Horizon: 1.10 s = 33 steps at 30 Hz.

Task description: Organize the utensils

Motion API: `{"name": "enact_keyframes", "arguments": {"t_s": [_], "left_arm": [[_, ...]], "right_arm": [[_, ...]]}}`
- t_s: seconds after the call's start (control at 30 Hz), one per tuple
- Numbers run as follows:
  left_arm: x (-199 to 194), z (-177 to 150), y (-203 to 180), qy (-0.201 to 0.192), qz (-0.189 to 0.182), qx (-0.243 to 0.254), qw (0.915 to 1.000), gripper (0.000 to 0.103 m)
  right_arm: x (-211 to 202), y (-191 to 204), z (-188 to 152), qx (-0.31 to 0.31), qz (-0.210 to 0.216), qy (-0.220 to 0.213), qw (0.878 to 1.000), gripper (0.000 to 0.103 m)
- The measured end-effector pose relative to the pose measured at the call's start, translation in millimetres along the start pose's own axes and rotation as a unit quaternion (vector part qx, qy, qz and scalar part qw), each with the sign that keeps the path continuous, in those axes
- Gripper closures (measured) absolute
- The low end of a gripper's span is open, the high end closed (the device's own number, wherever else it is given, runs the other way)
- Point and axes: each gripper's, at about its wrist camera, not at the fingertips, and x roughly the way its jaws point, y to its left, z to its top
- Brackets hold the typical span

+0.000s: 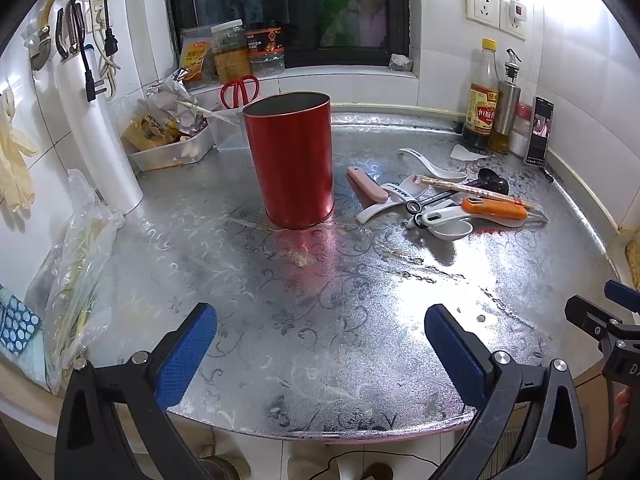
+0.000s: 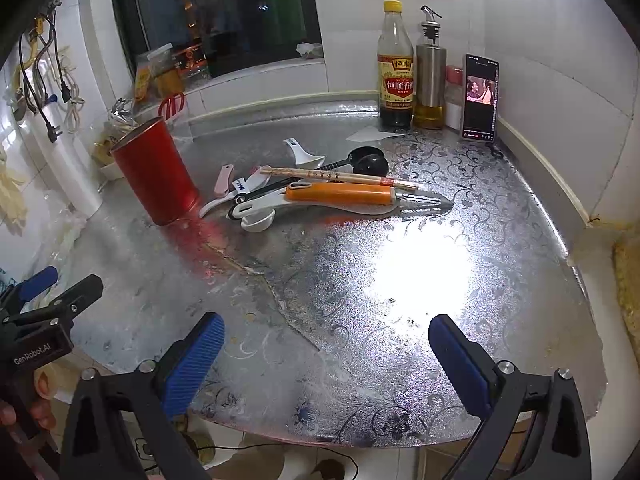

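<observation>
You hold a hand-held gripper in each hand, low over the near edge of a shiny foil-covered tabletop (image 1: 320,340). The left hand-held gripper (image 1: 320,344) is spread wide and holds nothing; the right hand-held gripper (image 2: 326,356) is likewise spread and bare.

A tall red tin (image 1: 289,164) stands upright and open-topped, well ahead. Just to its right the utensils lie in a loose, overlapping pile (image 2: 320,188): an orange-handled peeler (image 2: 340,193), chopsticks (image 2: 340,176) resting across the heap, white spoons (image 1: 444,224), a black measuring spoon (image 2: 366,162) and a pink handle (image 1: 366,183).

All look light and rigid. The glossy plastic spoons probably slip, so pinch flat handles at mid-length. The peeler's thick handle offers the surest hold; avoid its metal blade end. The thin, round chopsticks may roll, so grip both together near their middle. The tin looks light and could tip if knocked.
</observation>
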Motion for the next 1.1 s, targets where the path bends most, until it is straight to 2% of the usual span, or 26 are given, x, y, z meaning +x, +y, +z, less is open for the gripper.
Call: {"name": "enact_keyframes", "arguments": {"t_s": [0.7, 0.9, 1.0, 1.1], "left_arm": [[14, 3, 19, 0.008, -0.012, -0.019, 0.9997, 0.0], [34, 22, 38, 0.0, -0.023, -0.033, 0.9992, 0.0], [53, 38, 49, 0.004, -0.045, -0.051, 0.9977, 0.0], [68, 54, 53, -0.003, -0.063, -0.047, 0.9969, 0.0]], "right_arm": [[10, 8, 2, 0.004, -0.003, 0.01, 1.0, 0.0], [25, 18, 16, 0.011, -0.012, 0.013, 1.0, 0.0], [31, 21, 26, 0.016, -0.025, 0.012, 0.999, 0.0], [38, 22, 36, 0.031, -0.04, 0.013, 0.999, 0.0]]}}
